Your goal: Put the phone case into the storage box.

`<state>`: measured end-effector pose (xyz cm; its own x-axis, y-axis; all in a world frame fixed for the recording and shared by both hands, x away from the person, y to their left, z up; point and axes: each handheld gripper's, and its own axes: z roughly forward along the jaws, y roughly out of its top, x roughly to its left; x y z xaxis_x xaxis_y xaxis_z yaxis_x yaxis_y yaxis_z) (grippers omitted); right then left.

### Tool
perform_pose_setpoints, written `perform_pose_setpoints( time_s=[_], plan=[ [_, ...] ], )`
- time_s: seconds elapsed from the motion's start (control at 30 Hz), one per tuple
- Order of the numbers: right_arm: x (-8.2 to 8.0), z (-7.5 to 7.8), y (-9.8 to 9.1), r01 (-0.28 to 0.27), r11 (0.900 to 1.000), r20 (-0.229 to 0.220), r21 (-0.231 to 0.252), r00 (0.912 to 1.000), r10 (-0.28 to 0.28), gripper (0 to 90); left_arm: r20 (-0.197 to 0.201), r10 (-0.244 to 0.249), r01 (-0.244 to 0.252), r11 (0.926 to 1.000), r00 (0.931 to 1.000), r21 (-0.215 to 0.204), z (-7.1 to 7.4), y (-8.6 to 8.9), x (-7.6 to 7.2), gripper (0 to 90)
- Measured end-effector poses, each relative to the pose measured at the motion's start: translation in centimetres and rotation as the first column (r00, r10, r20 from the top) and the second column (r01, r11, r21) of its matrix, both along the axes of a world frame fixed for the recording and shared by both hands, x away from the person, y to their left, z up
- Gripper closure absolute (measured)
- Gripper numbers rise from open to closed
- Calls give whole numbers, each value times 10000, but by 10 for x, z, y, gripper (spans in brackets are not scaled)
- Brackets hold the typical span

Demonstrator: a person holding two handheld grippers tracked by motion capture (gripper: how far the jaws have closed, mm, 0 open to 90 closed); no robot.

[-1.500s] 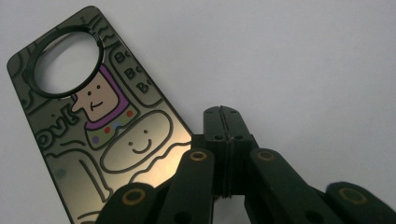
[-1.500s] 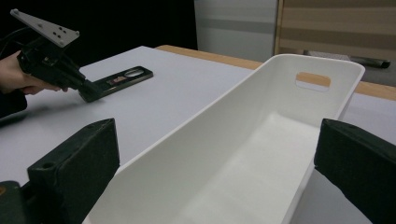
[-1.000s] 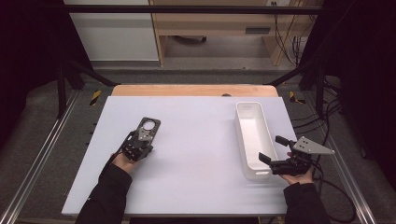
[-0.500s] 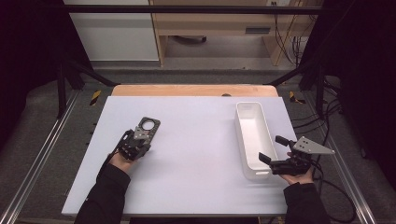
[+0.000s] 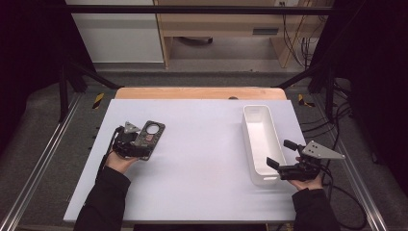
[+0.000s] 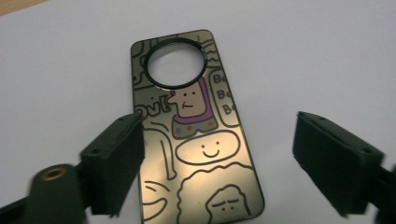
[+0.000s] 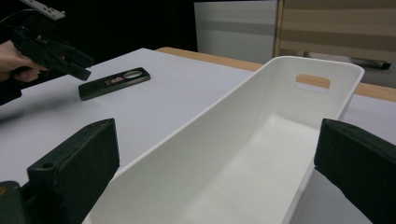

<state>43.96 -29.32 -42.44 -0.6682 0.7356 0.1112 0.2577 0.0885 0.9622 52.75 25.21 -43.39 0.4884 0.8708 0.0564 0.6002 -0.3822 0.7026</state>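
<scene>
I counted one cartoon-printed door hanger (image 6: 196, 135), lettering perhaps "Bo", under my just-released left tongs (image 6: 217, 163); right tongs (image 7: 224, 177) gaped around one white bin (image 7: 261, 140).

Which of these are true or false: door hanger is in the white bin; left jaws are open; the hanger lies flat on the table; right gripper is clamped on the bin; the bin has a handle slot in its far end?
1. The door hanger is in the white bin. False: it lies on the table, far to the bin's left.
2. The left gripper has open jaws. True: they have just been opening, and stand apart over the hanger without pressing on it.
3. The hanger lies flat on the table. True.
4. The right gripper is clamped on the bin. False: its jaws stand wide, either side of the bin's near end, not pressing on it.
5. The bin has a handle slot in its far end. True, per the right gripper view.
</scene>
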Motion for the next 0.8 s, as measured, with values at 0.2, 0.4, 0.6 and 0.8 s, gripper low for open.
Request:
perform_pose_setpoints(
  time_s=[0.2,0.4,0.6,0.8],
  plan=[
    [0,0,0,-1,10000,-9,-2,10000,1,5,-41,266,-266,9996,9996,-96,-2,4,10,11],
    [0,0,0,-16,10000,-14,-19,10000,16,4,-132,417,-418,9991,9990,-39,-5,3,21,0],
    [0,0,0,-18,10000,-19,-10,10000,18,5,-315,524,-515,9983,9981,288,-6,-1,32,0],
    [0,0,1,-16,10000,-11,-29,10000,16,5,-565,656,-626,9966,9962,533,-9,-2,43,0]
  ],
)
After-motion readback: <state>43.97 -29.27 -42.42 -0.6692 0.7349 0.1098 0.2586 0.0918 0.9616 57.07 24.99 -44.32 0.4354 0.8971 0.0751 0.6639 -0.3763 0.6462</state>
